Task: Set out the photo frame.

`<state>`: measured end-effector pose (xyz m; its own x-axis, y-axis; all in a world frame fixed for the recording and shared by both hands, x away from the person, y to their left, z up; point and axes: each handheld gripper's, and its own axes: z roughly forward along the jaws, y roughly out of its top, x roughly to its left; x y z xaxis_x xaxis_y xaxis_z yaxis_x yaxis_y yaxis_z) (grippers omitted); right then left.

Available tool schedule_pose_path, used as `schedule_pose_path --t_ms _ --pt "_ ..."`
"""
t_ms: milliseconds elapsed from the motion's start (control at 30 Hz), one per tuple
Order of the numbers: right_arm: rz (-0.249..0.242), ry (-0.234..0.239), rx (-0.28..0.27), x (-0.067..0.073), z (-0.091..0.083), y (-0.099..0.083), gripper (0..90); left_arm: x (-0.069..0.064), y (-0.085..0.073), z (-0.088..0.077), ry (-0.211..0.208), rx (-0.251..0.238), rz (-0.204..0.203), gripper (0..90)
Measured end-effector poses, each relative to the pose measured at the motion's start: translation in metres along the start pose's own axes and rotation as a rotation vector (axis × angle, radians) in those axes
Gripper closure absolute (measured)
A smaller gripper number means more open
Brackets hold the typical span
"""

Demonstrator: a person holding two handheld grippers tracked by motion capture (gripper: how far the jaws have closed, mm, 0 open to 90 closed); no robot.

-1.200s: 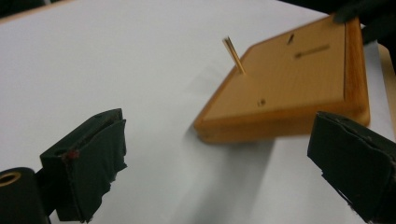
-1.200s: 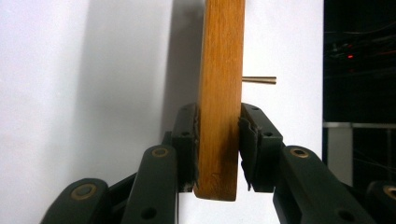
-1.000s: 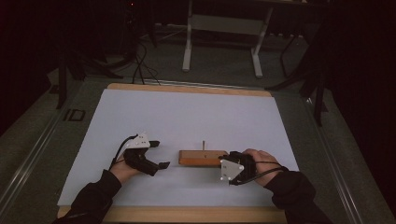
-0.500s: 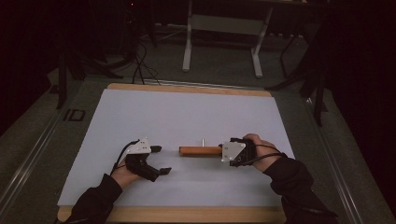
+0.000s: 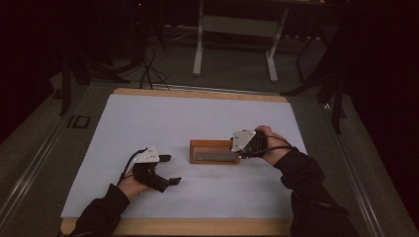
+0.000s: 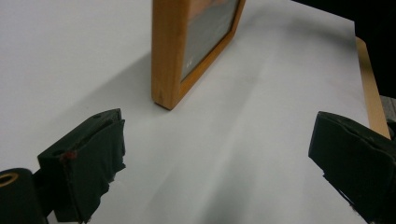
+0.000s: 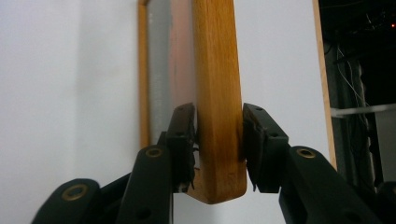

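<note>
1. The left gripper rests low on the white sheet near the table's front edge, held by the left hand. Its jaws are spread wide with nothing between them; they point toward the frame.
2. In the left gripper view, the frame's near corner stands a little ahead of the open jaws, apart from both pads.
3. The frame sits about mid-table on the sheet, standing on one long edge and tilted. It is a small rectangular picture frame of warm orange-brown wood with a plain, flat border. Inside the border is a dull grey pane, with a reddish tint along one side.
4. The right gripper is at the frame's right end, gripped by the right hand. In the right gripper view its pads sit on either face of the wooden bar, pinching it. The jaws have just been opening a little, with the bar between them.
5. The table's wooden rim shows around the sheet.
</note>
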<state>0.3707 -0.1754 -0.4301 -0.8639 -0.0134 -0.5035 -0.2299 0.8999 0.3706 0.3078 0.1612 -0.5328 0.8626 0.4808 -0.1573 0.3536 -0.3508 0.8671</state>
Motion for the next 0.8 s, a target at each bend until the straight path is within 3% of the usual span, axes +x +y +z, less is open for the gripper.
schedule_pose_path --t_ms 200,400,467,533,800 --pt "0.031 0.006 0.015 -0.015 0.007 -0.001 62.8 0.0 -0.001 0.0 -0.006 0.001 -0.001 4.2" --pt "0.042 -0.021 0.054 -0.026 0.016 -0.002 61.1 0.001 -0.002 0.0 -0.007 0.001 -0.002 4.2" --pt "0.039 -0.039 0.06 -0.027 0.019 -0.003 60.0 0.001 -0.002 0.0 -0.006 0.0 -0.001 4.2" --pt "0.055 -0.026 0.055 -0.029 0.021 -0.002 60.0 0.001 -0.002 0.001 -0.007 0.0 -0.005 4.2" --pt "0.031 -0.065 0.05 -0.024 0.014 0.003 56.9 0.001 -0.003 0.001 -0.013 -0.001 -0.004 4.1"
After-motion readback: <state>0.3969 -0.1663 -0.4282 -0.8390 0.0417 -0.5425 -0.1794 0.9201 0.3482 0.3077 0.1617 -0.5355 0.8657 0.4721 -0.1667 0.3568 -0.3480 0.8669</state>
